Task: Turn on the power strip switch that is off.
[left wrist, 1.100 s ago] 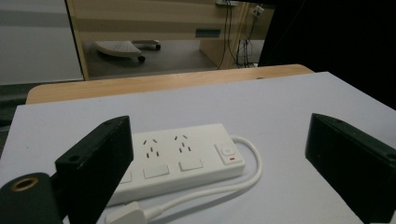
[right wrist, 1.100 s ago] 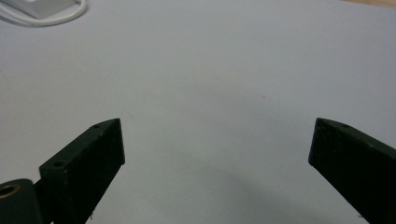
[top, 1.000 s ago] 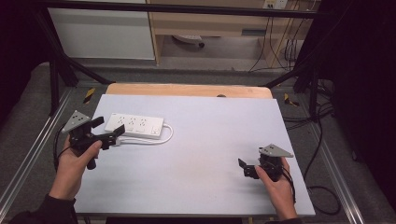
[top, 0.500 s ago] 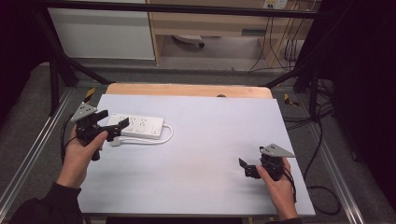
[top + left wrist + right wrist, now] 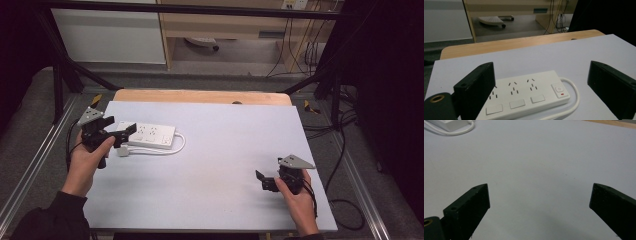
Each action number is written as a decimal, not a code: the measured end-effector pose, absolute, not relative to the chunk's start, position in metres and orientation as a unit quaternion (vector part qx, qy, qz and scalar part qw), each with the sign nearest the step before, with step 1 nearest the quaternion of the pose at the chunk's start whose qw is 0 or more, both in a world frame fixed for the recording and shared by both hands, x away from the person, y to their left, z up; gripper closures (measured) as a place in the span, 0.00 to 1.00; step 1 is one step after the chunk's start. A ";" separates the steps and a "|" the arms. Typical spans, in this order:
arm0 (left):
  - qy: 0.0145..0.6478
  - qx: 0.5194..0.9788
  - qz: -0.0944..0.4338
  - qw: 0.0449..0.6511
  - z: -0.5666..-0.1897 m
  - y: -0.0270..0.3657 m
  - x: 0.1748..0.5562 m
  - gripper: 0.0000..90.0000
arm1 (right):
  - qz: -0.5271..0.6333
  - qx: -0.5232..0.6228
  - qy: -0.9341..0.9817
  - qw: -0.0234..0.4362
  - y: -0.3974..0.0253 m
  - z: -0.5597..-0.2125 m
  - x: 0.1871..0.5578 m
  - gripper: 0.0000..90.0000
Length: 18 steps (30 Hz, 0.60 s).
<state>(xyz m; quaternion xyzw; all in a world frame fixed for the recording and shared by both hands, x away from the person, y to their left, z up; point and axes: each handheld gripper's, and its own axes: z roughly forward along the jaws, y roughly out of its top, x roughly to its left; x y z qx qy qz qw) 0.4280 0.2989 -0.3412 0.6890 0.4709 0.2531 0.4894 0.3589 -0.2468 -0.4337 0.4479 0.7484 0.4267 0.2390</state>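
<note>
Two grippers at work: from above, the left gripper has crept closer over the last second, now at the white plastic power strip's near end, likely to grab it. Its own view shows jaws apart, straddling the smooth block. Right gripper: jaws wide over the bare matte table.

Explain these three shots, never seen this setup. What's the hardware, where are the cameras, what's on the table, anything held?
No robot here: a person holds hand-operated tongs, the left tongs and the right tongs. One camera looks down from above; the other two ride on the tongs and look along their black jaws. On the pale table lies a white power strip with its cord. The left tongs are open around the strip's end, not gripping. The right tongs are open over bare table. Nothing is held.
</note>
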 end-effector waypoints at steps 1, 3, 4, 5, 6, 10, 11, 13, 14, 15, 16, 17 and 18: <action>0.472 0.690 0.253 0.487 -0.342 0.299 0.429 0.09 | 0.427 0.448 0.749 0.239 -0.247 -0.434 0.359 0.04; 0.474 0.691 0.252 0.484 -0.344 0.300 0.431 0.09 | 0.427 0.448 0.748 0.239 -0.247 -0.434 0.359 0.04; 0.474 0.692 0.252 0.483 -0.345 0.300 0.432 0.09 | 0.427 0.448 0.749 0.239 -0.247 -0.434 0.359 0.04; 0.474 0.692 0.253 0.482 -0.345 0.300 0.433 0.09 | 0.427 0.448 0.749 0.239 -0.247 -0.434 0.359 0.04; 0.474 0.692 0.252 0.482 -0.346 0.300 0.434 0.09 | 0.427 0.448 0.748 0.238 -0.247 -0.434 0.359 0.04; 0.477 0.692 0.252 0.480 -0.348 0.300 0.436 0.09 | 0.427 0.449 0.748 0.238 -0.247 -0.434 0.359 0.03; 0.477 0.692 0.252 0.479 -0.348 0.300 0.437 0.09 | 0.426 0.448 0.749 0.239 -0.247 -0.434 0.359 0.03; 0.478 0.693 0.252 0.477 -0.349 0.300 0.438 0.09 | 0.425 0.449 0.749 0.239 -0.248 -0.435 0.359 0.04; 0.478 0.694 0.251 0.477 -0.350 0.300 0.439 0.09 | 0.424 0.450 0.749 0.239 -0.248 -0.435 0.359 0.04; 0.477 0.695 0.250 0.476 -0.351 0.300 0.439 0.09 | 0.423 0.452 0.749 0.238 -0.248 -0.435 0.359 0.04; 0.477 0.697 0.250 0.474 -0.351 0.300 0.440 0.09 | 0.423 0.452 0.748 0.239 -0.248 -0.435 0.359 0.04; 0.477 0.697 0.249 0.474 -0.352 0.300 0.440 0.09 | 0.422 0.453 0.748 0.238 -0.248 -0.435 0.359 0.04; 0.477 0.698 0.249 0.473 -0.352 0.300 0.441 0.09 | 0.422 0.451 0.748 0.240 -0.249 -0.435 0.359 0.04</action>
